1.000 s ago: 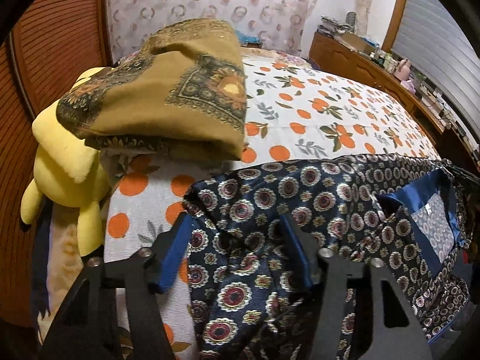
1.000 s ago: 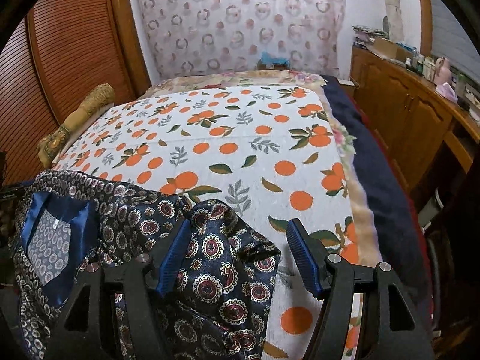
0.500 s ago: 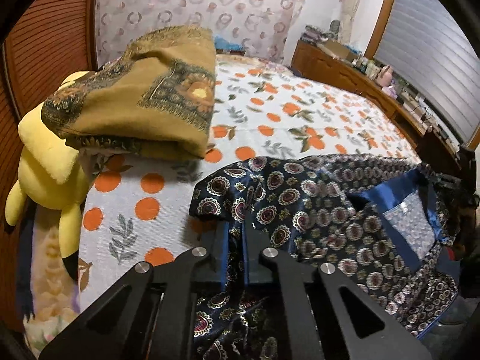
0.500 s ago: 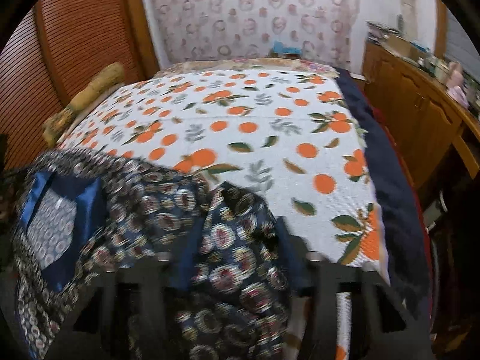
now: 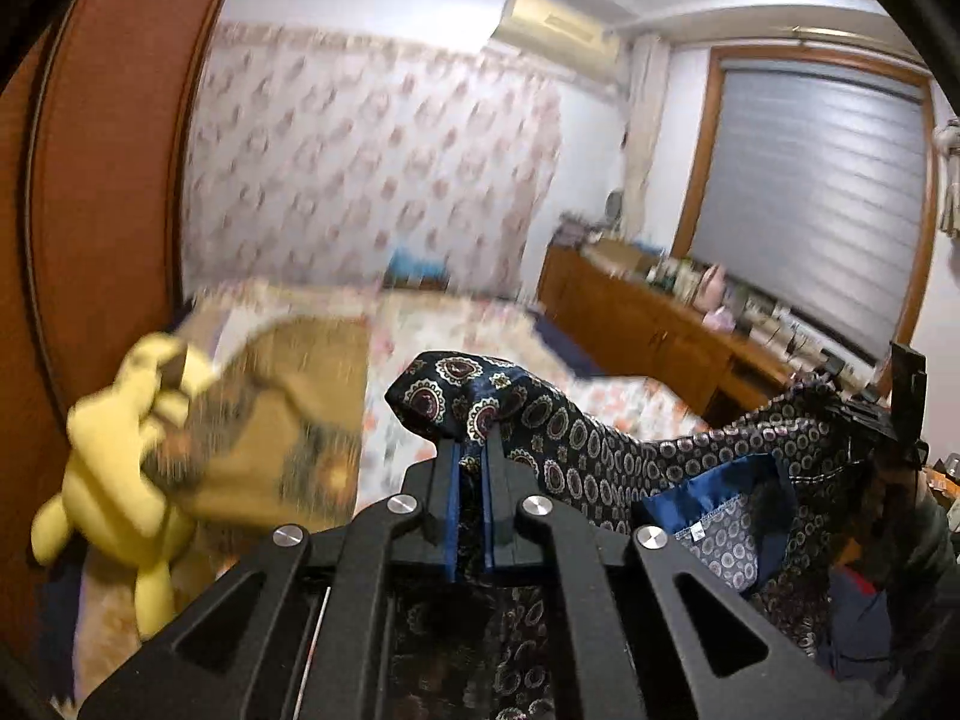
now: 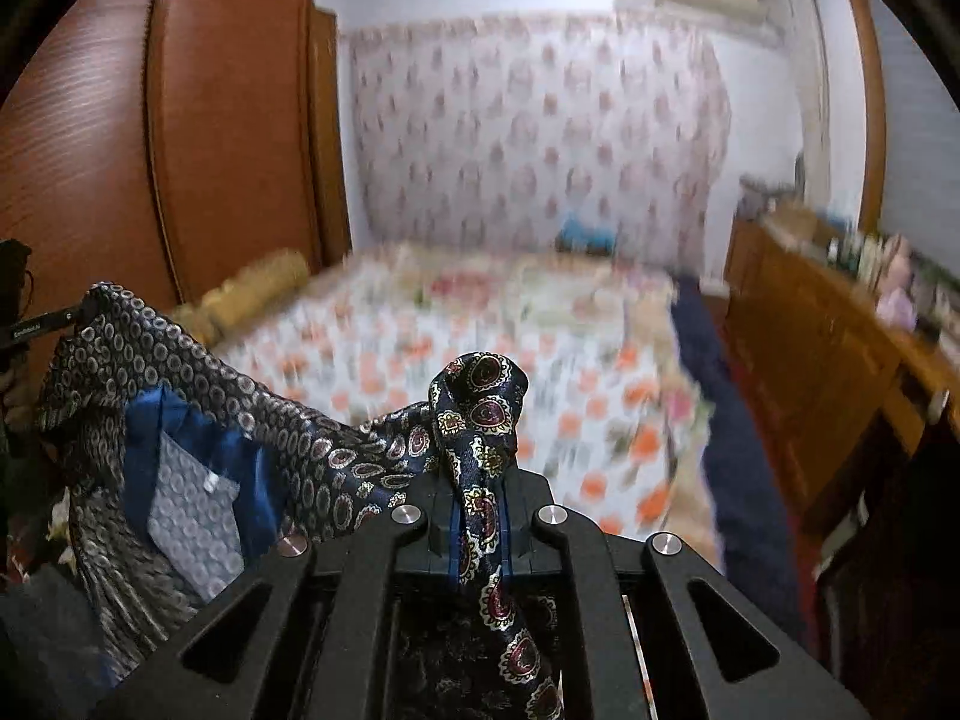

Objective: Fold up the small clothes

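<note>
A dark navy satin garment (image 5: 576,438) with a medallion print and a blue inner lining (image 5: 708,492) hangs stretched in the air between my two grippers. My left gripper (image 5: 471,450) is shut on one bunched corner of it, which sticks up above the pads. In the right wrist view my right gripper (image 6: 478,480) has its jaws closing on the other corner of the garment (image 6: 480,396), and the fabric is pinched between the blue pads. The rest of the cloth sags to the left, lining (image 6: 198,468) showing. Each view shows the other gripper at its far edge.
Below lies the bed (image 6: 600,372) with an orange-print cover and a dark blue blanket (image 6: 738,450) along its right side. A yellow plush toy (image 5: 114,480) and a folded olive cloth (image 5: 288,420) sit at the left. A wooden sideboard (image 5: 660,330) stands right, a wardrobe (image 6: 228,120) left.
Both grippers closed on the garment's corners and rose, lifting it off the bed. Both views have tilted up toward the wall and ceiling.
</note>
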A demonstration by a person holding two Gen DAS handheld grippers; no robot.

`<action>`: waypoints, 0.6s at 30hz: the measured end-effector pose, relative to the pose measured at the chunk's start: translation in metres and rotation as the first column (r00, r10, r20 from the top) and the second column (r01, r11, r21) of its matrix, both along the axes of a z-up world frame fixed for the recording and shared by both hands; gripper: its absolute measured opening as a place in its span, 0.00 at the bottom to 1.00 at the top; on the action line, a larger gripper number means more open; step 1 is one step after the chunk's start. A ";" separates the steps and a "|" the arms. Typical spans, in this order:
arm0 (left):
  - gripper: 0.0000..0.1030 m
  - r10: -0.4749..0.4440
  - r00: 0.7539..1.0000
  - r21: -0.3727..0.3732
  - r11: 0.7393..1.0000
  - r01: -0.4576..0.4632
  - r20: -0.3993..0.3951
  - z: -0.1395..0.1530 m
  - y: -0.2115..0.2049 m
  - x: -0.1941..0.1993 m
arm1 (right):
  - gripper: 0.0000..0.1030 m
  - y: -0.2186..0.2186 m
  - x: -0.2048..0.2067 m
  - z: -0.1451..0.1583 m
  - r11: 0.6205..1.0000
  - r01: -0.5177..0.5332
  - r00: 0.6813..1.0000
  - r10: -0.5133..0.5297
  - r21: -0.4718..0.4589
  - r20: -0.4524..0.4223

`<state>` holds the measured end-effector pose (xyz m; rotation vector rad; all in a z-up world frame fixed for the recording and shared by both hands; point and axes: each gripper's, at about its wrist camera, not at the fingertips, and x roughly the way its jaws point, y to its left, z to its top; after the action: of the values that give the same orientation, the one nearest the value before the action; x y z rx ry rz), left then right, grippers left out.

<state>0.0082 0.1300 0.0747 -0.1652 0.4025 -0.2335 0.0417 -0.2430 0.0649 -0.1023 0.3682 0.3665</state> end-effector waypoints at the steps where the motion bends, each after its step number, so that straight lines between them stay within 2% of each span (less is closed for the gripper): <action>1: 0.06 0.008 1.000 0.004 1.000 -0.008 0.020 0.009 0.001 0.004 | 0.08 -0.001 -0.003 0.015 1.000 0.000 0.999 0.000 -0.003 0.035; 4: 0.06 0.028 0.999 0.010 1.000 -0.028 0.041 0.033 0.009 0.028 | 0.08 -0.003 -0.002 0.055 1.000 0.004 0.994 -0.002 -0.013 0.112; 6: 0.06 0.044 0.998 0.025 0.999 -0.045 0.034 0.042 0.015 0.051 | 0.08 -0.003 0.011 0.075 0.999 0.017 0.991 -0.012 -0.037 0.130; 10: 0.06 0.119 0.993 0.093 0.989 -0.116 -0.024 0.038 0.024 0.118 | 0.08 0.003 0.072 0.090 0.991 0.091 0.991 -0.080 -0.098 0.107; 12: 0.08 0.105 0.990 0.091 0.991 -0.096 -0.091 0.021 0.028 0.156 | 0.08 0.017 0.115 0.082 0.979 0.124 0.992 -0.117 -0.164 0.054; 14: 0.10 0.136 0.978 0.105 0.987 -0.121 -0.157 -0.001 0.031 0.183 | 0.10 0.026 0.152 0.068 0.970 0.143 0.990 -0.142 -0.196 0.021; 15: 0.11 0.143 0.968 0.108 0.987 -0.123 -0.205 -0.015 0.032 0.195 | 0.18 0.031 0.166 0.059 0.968 0.131 0.990 -0.137 -0.212 -0.015; 16: 0.15 0.132 0.962 0.108 0.988 -0.109 -0.237 -0.026 0.033 0.202 | 0.34 0.035 0.183 0.045 0.965 0.126 0.985 -0.150 -0.229 -0.089; 17: 0.17 0.123 0.960 0.114 0.989 -0.097 -0.252 -0.038 0.032 0.204 | 0.39 0.037 0.194 0.032 0.965 0.126 0.974 -0.164 -0.231 -0.157; 18: 0.24 0.129 0.960 0.133 0.986 -0.098 -0.250 -0.046 0.030 0.201 | 0.41 0.037 0.201 0.019 0.965 0.132 0.963 -0.179 -0.226 -0.199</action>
<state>0.2090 0.1604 0.0286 -0.1003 0.6622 -0.0736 0.2424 -0.2060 0.0838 -0.2409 0.6294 0.1808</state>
